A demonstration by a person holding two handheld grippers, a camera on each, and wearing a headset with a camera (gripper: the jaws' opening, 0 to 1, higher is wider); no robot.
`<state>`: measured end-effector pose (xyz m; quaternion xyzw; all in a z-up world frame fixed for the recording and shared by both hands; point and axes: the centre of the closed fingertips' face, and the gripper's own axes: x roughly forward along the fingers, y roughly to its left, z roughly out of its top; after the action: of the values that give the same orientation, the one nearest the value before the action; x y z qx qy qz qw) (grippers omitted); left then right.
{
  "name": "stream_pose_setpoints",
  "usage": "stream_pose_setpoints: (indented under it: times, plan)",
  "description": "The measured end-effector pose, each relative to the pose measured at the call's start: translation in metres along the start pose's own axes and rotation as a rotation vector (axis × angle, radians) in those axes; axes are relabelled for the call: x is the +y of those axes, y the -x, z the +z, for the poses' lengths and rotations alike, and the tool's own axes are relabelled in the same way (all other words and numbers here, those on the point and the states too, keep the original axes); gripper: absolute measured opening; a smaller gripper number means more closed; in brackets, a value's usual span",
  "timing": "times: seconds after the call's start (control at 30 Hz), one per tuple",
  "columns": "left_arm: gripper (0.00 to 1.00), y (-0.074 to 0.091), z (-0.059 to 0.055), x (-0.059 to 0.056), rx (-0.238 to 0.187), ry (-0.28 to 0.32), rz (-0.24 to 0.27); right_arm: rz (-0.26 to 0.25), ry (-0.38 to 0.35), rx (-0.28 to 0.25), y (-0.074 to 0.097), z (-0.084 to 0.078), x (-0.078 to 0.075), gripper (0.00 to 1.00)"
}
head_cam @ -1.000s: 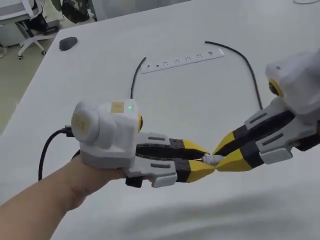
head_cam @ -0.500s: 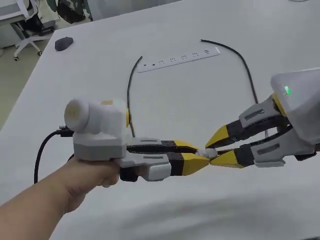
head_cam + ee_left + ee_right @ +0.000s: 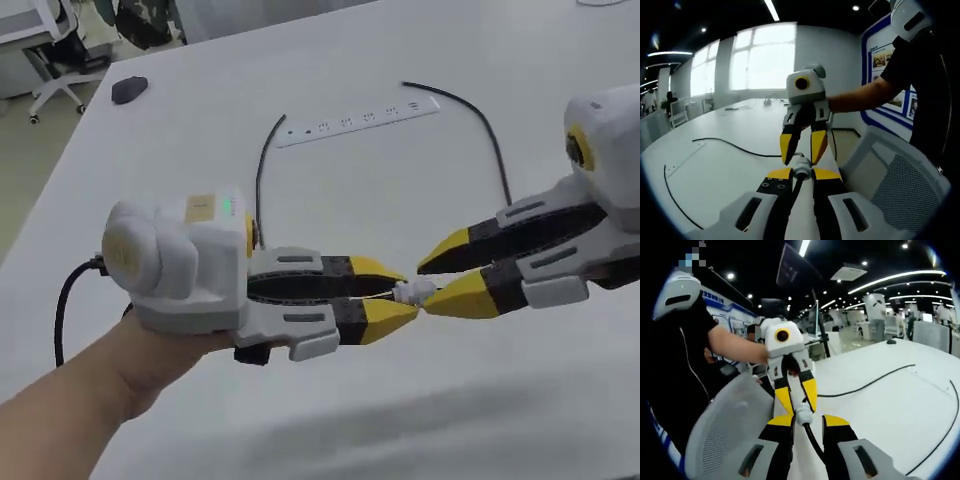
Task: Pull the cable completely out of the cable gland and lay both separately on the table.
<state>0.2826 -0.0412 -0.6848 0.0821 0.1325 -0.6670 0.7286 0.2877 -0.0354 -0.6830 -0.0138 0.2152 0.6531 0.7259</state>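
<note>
Holds gland (image 3: 410, 292) aloft over near part of table (image 3: 330, 220), clenched between tips of left gripper (image 3: 411, 293). Meets it from the right with right gripper (image 3: 425, 286), jaws released and parted either side of gland. Trails black cable (image 3: 812, 440) from gland back between right jaws. Has strip (image 3: 360, 118) and two loose leads (image 3: 260, 185) lying far off on table.

1. Table (image 3: 200, 140): white, broad top.
2. Floor (image 3: 25, 170): pale; an office chair (image 3: 58, 88) stands on it past the table's far left corner.
3. Mesh chair (image 3: 900, 185): grey, beside the table.
4. Windows (image 3: 765, 60): large, bright, in the far wall.
5. Strip lights (image 3: 895, 280): lit, on a dark ceiling.
</note>
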Motion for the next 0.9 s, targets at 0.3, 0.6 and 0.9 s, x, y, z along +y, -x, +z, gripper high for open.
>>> stream_pose_setpoints:
  times: [0.3,0.6,0.9]
  plan:
    - [0.15,-0.001,0.001,0.001,0.002,-0.051,0.005,0.066,-0.131,-0.012,-0.001,-0.003,-0.002,0.11]
    - [0.15,-0.002,-0.004,0.002,0.023,-0.055,-0.002,0.089,-0.172,0.017,-0.004,-0.01,-0.002,0.08]
    - [0.15,0.0,-0.002,0.016,-0.025,0.19,0.01,0.006,0.215,-0.014,-0.003,0.0,-0.002,0.07]
